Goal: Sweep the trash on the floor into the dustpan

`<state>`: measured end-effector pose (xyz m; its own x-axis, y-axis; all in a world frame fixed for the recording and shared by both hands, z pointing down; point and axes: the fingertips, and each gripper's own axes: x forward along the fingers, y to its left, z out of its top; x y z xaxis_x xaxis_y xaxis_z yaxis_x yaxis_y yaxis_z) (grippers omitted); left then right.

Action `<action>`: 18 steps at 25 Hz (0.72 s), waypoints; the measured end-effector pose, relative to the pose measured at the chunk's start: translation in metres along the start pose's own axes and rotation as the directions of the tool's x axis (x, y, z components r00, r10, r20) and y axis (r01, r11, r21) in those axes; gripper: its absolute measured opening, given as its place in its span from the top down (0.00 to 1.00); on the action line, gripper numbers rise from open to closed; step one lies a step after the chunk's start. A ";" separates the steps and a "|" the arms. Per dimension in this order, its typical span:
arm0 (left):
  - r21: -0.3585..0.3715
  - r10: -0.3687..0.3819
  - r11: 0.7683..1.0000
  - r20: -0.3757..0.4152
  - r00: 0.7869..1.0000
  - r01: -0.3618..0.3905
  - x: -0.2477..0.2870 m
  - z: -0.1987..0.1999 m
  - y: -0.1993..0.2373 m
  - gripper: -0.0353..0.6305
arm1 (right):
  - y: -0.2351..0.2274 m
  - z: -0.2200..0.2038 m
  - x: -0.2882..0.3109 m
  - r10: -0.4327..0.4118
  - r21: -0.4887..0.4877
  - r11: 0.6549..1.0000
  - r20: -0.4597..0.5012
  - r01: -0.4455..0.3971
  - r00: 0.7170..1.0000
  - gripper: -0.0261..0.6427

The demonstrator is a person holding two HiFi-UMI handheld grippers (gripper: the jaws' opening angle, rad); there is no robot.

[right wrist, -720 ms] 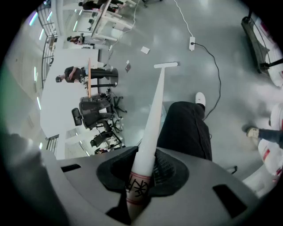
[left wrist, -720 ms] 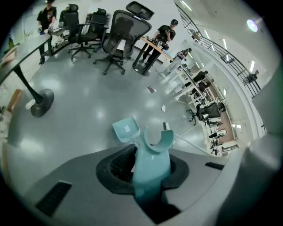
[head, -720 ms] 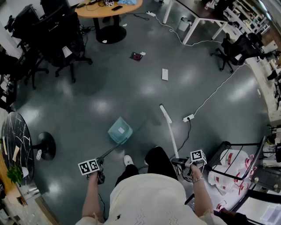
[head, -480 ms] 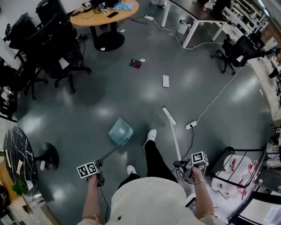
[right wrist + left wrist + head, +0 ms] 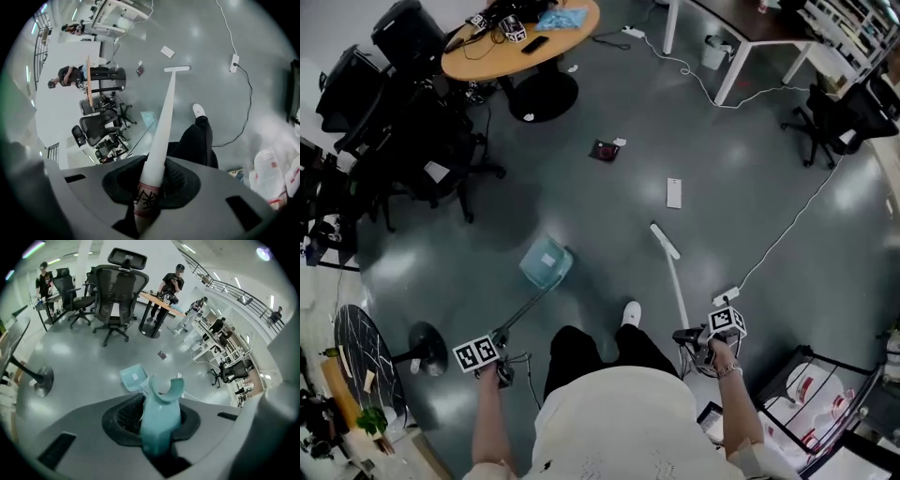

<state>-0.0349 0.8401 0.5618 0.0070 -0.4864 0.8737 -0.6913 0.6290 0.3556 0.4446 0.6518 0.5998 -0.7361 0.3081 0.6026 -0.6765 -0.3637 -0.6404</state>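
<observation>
My left gripper (image 5: 500, 367) is shut on the long handle of a teal dustpan (image 5: 546, 262), whose pan hangs low over the floor ahead of me. In the left gripper view the teal handle end (image 5: 161, 414) sits clamped between the jaws of the left gripper (image 5: 157, 423). My right gripper (image 5: 700, 347) is shut on a white broom (image 5: 675, 286); its head (image 5: 665, 240) is near the floor. The right gripper (image 5: 152, 187) clamps the broom handle (image 5: 161, 122). Trash lies farther ahead: a flat white piece (image 5: 674, 192) and a dark wrapper (image 5: 605, 150).
A round wooden table (image 5: 525, 42) and black office chairs (image 5: 412, 141) stand at the far left. A power strip with its cable (image 5: 727, 296) lies right of the broom. A white desk (image 5: 741, 56) is far right, a small marble table (image 5: 361, 354) near left. My shoe (image 5: 631, 313) is between the tools.
I have stepped forward across the floor, carrying the dustpan and broom with me. The white piece and dark wrapper now lie closer. Both grips are unchanged.
</observation>
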 end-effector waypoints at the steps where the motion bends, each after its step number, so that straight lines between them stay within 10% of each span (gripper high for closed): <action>1: 0.019 0.002 1.000 -0.001 1.000 -0.002 0.007 0.021 -0.005 0.81 | 0.014 0.015 0.002 -0.002 -0.006 1.000 0.000 0.002 1.000 0.84; 11: 0.310 -0.028 0.947 -0.194 0.981 0.088 0.134 0.290 -0.004 0.81 | 0.218 0.161 0.071 0.012 0.020 1.000 0.067 -0.014 0.998 0.84; 14: 0.455 -0.026 0.874 -0.300 0.954 0.167 0.185 0.362 -0.010 0.81 | 0.281 0.187 0.094 0.069 0.095 0.992 0.145 -0.083 0.987 0.84; 18: 0.654 0.020 0.705 -0.406 0.914 0.275 0.236 0.457 -0.023 0.81 | 0.354 0.223 0.122 0.109 0.147 0.978 0.236 -0.146 0.966 0.84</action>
<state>-0.3473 0.4340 0.6082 0.2855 -0.1858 0.9402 -0.9579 -0.0865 0.2738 0.1199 0.3644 0.5532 -0.7792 0.0502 0.6248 -0.5511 -0.5298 -0.6447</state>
